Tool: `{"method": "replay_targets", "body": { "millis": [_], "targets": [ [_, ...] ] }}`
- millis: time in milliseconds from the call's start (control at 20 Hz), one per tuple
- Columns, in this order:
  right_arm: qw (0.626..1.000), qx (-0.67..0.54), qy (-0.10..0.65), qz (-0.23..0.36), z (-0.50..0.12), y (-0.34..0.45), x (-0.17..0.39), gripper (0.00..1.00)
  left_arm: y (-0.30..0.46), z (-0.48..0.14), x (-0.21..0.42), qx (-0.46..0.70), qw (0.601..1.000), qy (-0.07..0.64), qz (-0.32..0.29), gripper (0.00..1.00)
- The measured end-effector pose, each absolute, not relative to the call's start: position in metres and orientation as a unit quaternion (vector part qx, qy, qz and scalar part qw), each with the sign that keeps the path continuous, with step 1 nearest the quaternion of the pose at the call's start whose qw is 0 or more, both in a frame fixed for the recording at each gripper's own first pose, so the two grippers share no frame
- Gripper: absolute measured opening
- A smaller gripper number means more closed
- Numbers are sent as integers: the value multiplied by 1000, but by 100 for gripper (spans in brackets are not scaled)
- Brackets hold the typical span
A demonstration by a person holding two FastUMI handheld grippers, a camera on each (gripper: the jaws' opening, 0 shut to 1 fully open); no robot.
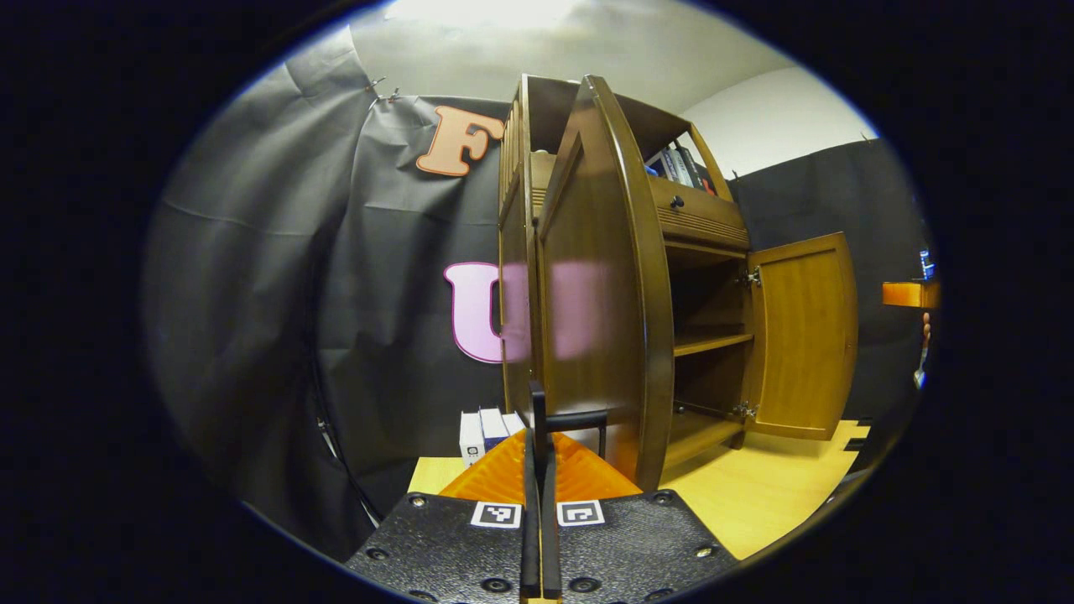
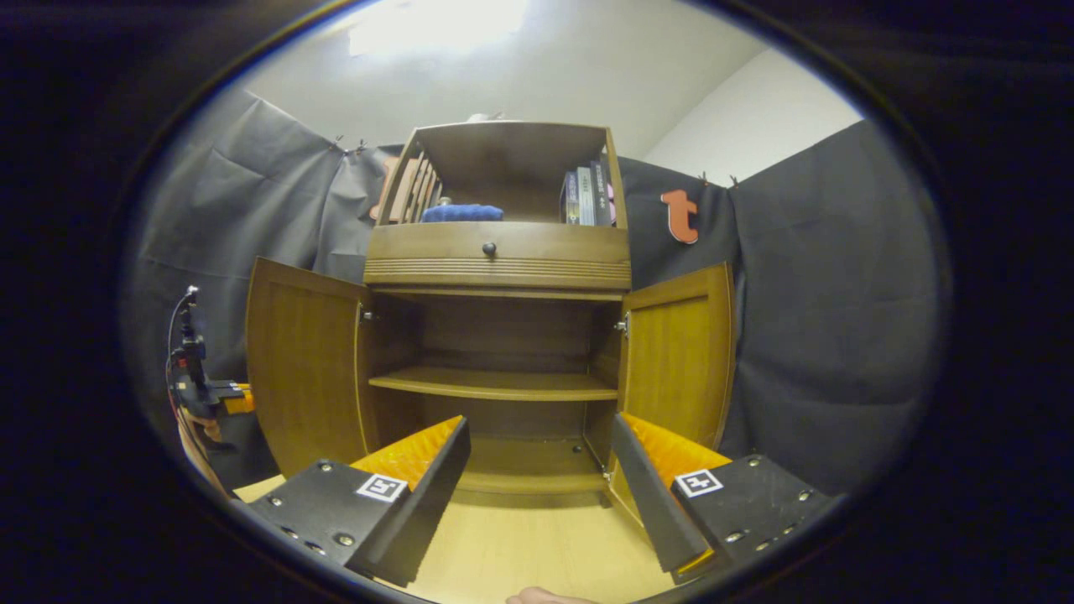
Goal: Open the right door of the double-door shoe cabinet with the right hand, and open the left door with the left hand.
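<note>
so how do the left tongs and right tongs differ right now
The left tongs are closed, fingers pressed together on the left door's black handle; the right tongs are spread wide and hold nothing. The left tongs sit right at that door's edge; the right tongs hang back, facing the open cabinet and its shelf. Both doors stand open.

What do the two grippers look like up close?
Each gripper, the left gripper and the right gripper, has two wedge-shaped fingers on bumpy black plates with round screws. Every plate carries a small square black-and-white marker.
</note>
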State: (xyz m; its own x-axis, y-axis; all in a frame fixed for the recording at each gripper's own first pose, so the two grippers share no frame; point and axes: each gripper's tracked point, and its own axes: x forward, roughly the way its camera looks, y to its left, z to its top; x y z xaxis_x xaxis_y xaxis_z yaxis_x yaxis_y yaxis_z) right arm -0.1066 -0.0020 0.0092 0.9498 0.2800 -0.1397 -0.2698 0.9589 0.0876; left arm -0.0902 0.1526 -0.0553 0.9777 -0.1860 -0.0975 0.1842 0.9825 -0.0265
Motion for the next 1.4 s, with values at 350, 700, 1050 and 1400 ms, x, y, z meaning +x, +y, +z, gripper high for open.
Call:
{"method": "replay_targets", "body": {
  "millis": [350,700,1050,1400],
  "targets": [
    [987,32,77,141,4,-9,-121,100,146,-54,-92,-4,996,48,-78,4],
    [987,38,92,129,-17,-25,-128,100,142,-55,-115,17,996,46,-72,5],
    [988,38,97,113,-34,-44,-125,97,143,-55,-155,-9,998,61,-14,31],
    [991,44,85,92,-38,-76,-127,100,98,-14,-186,-16,999,26,-19,54]
  ]
}}
